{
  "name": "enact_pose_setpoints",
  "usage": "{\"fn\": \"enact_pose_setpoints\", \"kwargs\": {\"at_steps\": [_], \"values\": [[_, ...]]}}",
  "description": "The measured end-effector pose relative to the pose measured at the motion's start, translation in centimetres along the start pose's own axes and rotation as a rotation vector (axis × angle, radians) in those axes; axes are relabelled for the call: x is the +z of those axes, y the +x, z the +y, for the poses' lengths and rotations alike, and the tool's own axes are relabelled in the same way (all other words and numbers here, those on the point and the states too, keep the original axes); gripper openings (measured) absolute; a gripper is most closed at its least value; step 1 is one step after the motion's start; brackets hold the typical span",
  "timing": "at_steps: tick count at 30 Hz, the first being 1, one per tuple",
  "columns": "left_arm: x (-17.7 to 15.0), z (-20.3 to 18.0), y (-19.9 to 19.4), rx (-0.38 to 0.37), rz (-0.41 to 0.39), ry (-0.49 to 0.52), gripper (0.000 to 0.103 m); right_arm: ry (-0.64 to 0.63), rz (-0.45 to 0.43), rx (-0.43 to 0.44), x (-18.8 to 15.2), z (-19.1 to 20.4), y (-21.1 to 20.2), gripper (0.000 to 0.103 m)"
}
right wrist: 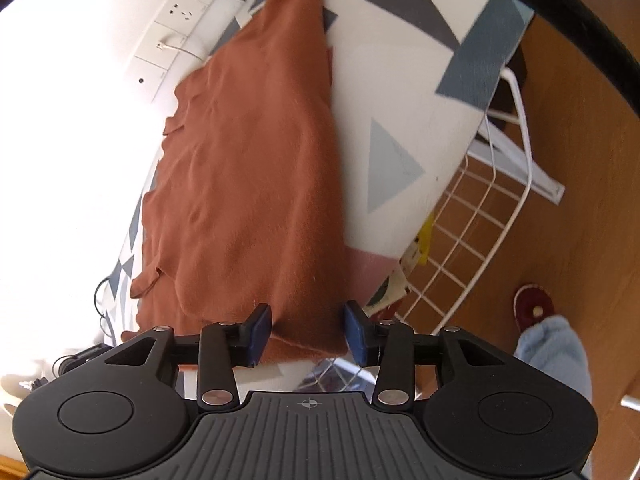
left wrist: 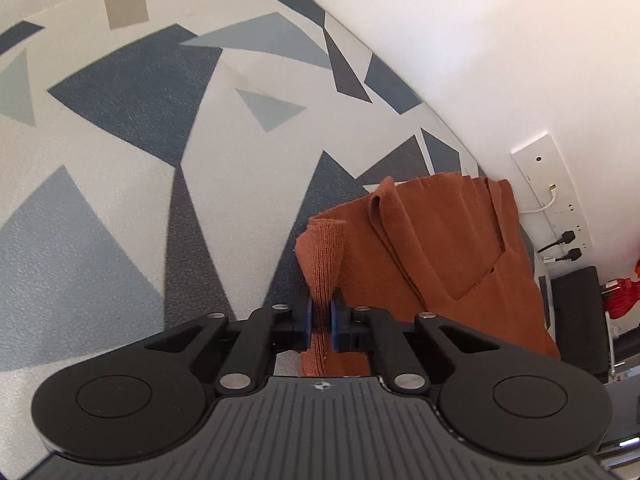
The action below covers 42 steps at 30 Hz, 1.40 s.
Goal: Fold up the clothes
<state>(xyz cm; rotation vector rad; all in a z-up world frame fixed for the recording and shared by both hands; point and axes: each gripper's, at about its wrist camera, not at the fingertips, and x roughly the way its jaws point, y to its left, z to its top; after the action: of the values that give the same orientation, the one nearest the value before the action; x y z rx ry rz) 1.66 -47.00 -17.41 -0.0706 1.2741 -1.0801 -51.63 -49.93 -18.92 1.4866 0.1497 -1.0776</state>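
The rust-orange knitted garment lies along the wall side of the ironing board with its grey-and-white triangle-patterned cover, partly doubled over. The left gripper pinches a raised fold of it; the right gripper gapes wide over the near edge, holding nothing. Seemingly mid-fold: the pinched layer wants carrying across and laying flat

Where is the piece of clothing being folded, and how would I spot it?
Find the board covered in grey and blue triangles, beside the white wall. The rust-orange top lies along its wall side, a corner pinched in the left tongs. It is the only plain orange thing there.
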Motion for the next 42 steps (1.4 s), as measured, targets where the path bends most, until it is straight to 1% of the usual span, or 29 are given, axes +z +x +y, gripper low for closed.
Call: {"fn": "enact_pose_setpoints", "kwargs": {"at_steps": [1, 2, 3, 5, 7, 9, 11, 12, 14, 15, 17, 18, 20, 23, 25, 28, 32, 37, 39, 42], "values": [[0.0, 0.4, -0.2, -0.006, -0.001, -0.012, 0.008, 0.009, 0.007, 0.001, 0.0, -0.1, 0.2, 0.036], [0.0, 0.9, -0.6, -0.022, 0.0, -0.035, 0.008, 0.004, 0.009, 0.006, 0.0, 0.0, 0.2, 0.022], [0.1, 1.4, -0.9, -0.04, 0.001, -0.061, 0.008, -0.003, 0.01, 0.012, 0.1, 0.2, 0.1, 0.016], [0.1, 2.3, -1.8, -0.069, 0.001, -0.102, 0.008, -0.028, 0.014, 0.023, 0.2, 0.7, -0.1, 0.014], [0.0, 2.7, -3.3, -0.078, -0.012, -0.094, 0.008, -0.07, 0.022, 0.032, 0.4, 1.6, -0.7, 0.013], [-0.5, 3.0, -5.1, -0.078, -0.027, -0.065, 0.008, -0.099, 0.023, 0.049, 0.6, 2.4, -1.7, 0.013], [-1.7, 3.4, -7.2, -0.068, -0.037, -0.009, 0.008, -0.126, 0.023, 0.066, 0.7, 3.2, -2.8, 0.013], [-2.6, 3.6, -8.2, -0.061, -0.035, 0.022, 0.008, -0.133, 0.027, 0.063, 0.8, 3.2, -3.3, 0.013], [-4.4, 4.6, -9.5, -0.05, -0.007, 0.049, 0.008, -0.137, 0.037, 0.043, 0.8, 2.9, -4.0, 0.013], [-5.3, 5.3, -9.8, -0.05, 0.01, 0.045, 0.008, -0.134, 0.043, 0.025, 0.8, 2.6, -4.2, 0.013], [-6.1, 6.4, -10.0, -0.056, 0.032, 0.005, 0.008, -0.105, 0.052, -0.014, 0.5, 1.6, -4.3, 0.013], [-6.2, 6.9, -10.0, -0.064, 0.035, -0.023, 0.008, -0.089, 0.053, -0.026, 0.5, 1.0, -4.4, 0.013], [-5.6, 6.5, -10.1, -0.092, 0.015, -0.03, 0.008, -0.062, 0.05, -0.023, 0.5, 0.5, -4.7, 0.013], [-3.9, 4.1, -10.3, -0.156, -0.038, 0.006, 0.008, -0.096, 0.02, 0.008, 1.1, 1.8, -5.3, 0.012], [-2.5, 2.0, -10.2, -0.203, -0.081, 0.023, 0.008, -0.139, -0.023, 0.03, 2.0, 3.1, -5.9, 0.012], [-0.2, -1.5, -9.6, -0.253, -0.143, 0.049, 0.008, -0.159, -0.092, 0.068, 3.8, 4.7, -7.0, 0.012], [2.2, -5.9, -7.6, -0.259, -0.189, 0.08, 0.008, -0.174, -0.17, 0.1, 6.9, 6.7, -7.5, 0.012], [5.2, -11.3, -4.9, -0.261, -0.244, 0.119, 0.008, -0.158, -0.235, 0.15, 11.0, 8.6, -6.4, 0.012], [6.4, -13.5, -3.9, -0.262, -0.266, 0.134, 0.008, -0.162, -0.246, 0.162, 12.8, 9.3, -5.3, 0.012], [7.7, -15.9, -1.4, -0.24, -0.269, 0.146, 0.008, -0.171, -0.25, 0.17, 15.5, 10.1, -3.5, 0.012]]}}
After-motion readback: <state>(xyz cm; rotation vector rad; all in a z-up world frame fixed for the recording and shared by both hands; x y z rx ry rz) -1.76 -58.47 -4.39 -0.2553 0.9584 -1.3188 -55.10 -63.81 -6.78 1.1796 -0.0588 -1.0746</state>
